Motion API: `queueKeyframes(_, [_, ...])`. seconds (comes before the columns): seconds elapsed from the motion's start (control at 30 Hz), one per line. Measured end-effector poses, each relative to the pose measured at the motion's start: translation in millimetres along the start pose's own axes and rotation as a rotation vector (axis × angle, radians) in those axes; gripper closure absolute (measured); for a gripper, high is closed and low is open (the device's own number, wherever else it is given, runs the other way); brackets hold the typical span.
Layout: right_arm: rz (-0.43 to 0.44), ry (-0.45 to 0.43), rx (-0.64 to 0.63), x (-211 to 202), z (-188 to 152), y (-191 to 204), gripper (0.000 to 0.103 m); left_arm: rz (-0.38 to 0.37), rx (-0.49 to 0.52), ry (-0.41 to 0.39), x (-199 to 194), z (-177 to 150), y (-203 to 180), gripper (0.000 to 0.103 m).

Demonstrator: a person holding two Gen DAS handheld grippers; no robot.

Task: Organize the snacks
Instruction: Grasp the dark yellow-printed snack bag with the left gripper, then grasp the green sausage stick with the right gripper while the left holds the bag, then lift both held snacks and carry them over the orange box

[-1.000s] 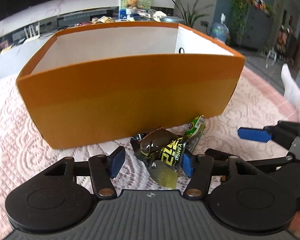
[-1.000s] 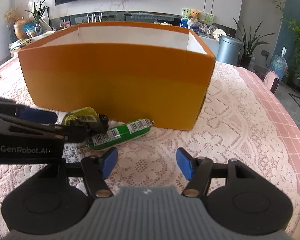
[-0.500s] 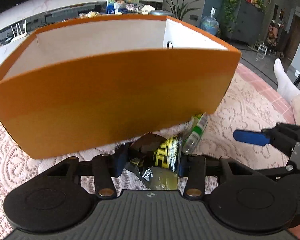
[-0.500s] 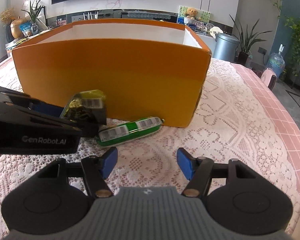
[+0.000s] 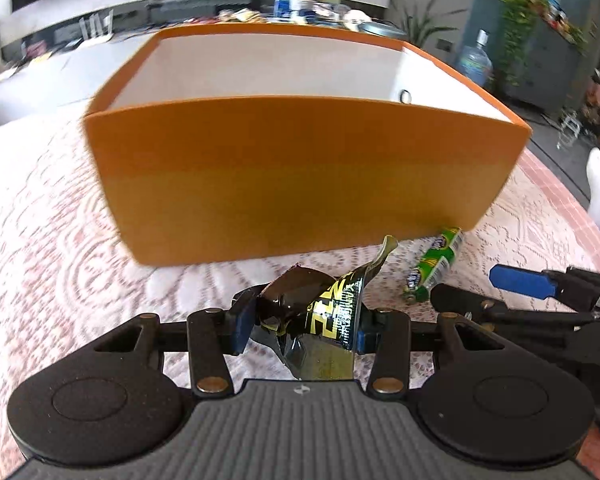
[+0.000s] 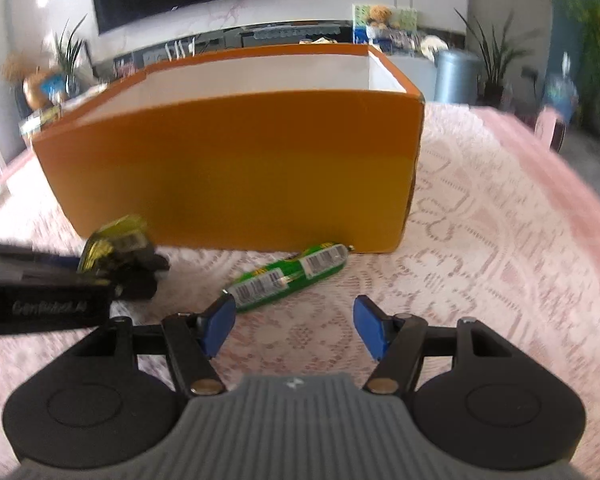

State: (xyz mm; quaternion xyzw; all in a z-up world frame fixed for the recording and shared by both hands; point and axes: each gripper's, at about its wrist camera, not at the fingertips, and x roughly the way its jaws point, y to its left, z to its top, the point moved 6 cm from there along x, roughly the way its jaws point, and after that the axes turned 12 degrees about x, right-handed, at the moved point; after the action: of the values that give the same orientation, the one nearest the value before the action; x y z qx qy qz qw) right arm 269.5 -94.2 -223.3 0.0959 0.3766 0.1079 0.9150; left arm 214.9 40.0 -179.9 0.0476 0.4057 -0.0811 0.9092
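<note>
Blue pads of my left gripper (image 5: 300,326) are clamped on the crinkled black-and-yellow snack packet (image 5: 320,320), held just off the lace tablecloth (image 5: 60,240); my right gripper (image 6: 294,326) hangs spread and empty, with the green sausage stick (image 6: 288,276) lying just ahead of it against the orange box (image 6: 228,168). Best move, I reckon: lift the packet clear of the near wall before going forward, release only over the white interior. Readable text: "GenRobot.AI" (blurred) on the left tool; packet lettering and stick barcodes illegible.
</note>
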Motion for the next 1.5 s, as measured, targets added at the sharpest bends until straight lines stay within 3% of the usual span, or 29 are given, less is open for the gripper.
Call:
queueKeyframes(0.3, [0.066,0.049,0.201,16.4,14.0,4.2,0.040,0.012,-0.022,-0.018,-4.8,-4.4,9.1,0.051])
queueKeyframes(0.53, [0.035,0.051,0.266,35.9,25.0,3.4,0.042,0.005,-0.028,-0.016,-1.5,-5.3,9.0,0.051])
queueKeyframes(0.67, [0.012,0.046,0.233,39.4,27.5,9.6,0.043,0.003,-0.031,-0.018,-0.9,-6.2,9.8,0.051])
queueKeyframes(1.1, [-0.029,0.047,0.159,25.3,21.7,6.1,0.071,0.004,-0.033,-0.017,-2.6,-8.1,9.0,0.051])
queueKeyframes(1.33, [-0.007,0.016,0.029,0.9,9.1,18.5,0.076,-0.004,-0.042,-0.027,-11.9,-6.9,7.0,0.051])
queueKeyframes(1.5, [0.025,0.023,0.011,-14.5,4.3,21.9,0.077,-0.026,-0.072,-0.066,-29.7,1.0,8.2,0.051])
